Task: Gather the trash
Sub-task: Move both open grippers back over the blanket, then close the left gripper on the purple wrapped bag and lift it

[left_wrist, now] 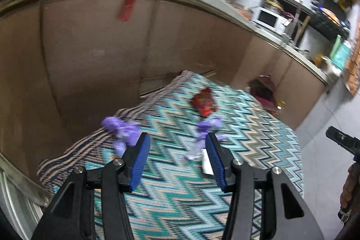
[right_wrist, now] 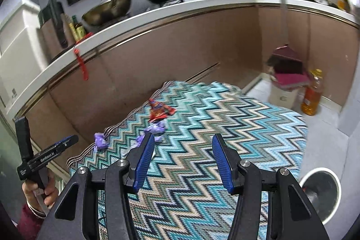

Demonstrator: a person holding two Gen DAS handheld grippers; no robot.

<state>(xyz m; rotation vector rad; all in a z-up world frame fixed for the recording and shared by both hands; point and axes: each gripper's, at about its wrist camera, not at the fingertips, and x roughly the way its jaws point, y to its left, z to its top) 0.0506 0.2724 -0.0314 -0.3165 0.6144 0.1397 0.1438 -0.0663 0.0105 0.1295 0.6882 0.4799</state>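
Left gripper [left_wrist: 177, 141]: jaws apart, nothing between the pads, hanging over the zigzag mat [left_wrist: 180, 195].
Right gripper [right_wrist: 183, 141]: jaws apart, empty, over the same mat, set further toward the mat's middle.

Trash, 3 items seen in the left view:
- Purple scrap A [left_wrist: 121, 129]: at 10 o'clock from the left gripper, just beyond its left finger, near the mat's edge.
- Purple scrap B [left_wrist: 208, 125]: at 1 o'clock, just past the right finger; a pale strip trails from it toward 6 o'clock.
- Red wrapper [left_wrist: 204, 102]: at 12 to 1 o'clock, beyond scrap B, long axis slanting 11 to 5.

Bin [right_wrist: 319, 192]: at 4 o'clock from the right gripper, off the mat, mouth up.

Judgement: the left gripper is nearer all 3 items, which lie at 10 to 11 o'clock of the right gripper; the right is nearer the bin.
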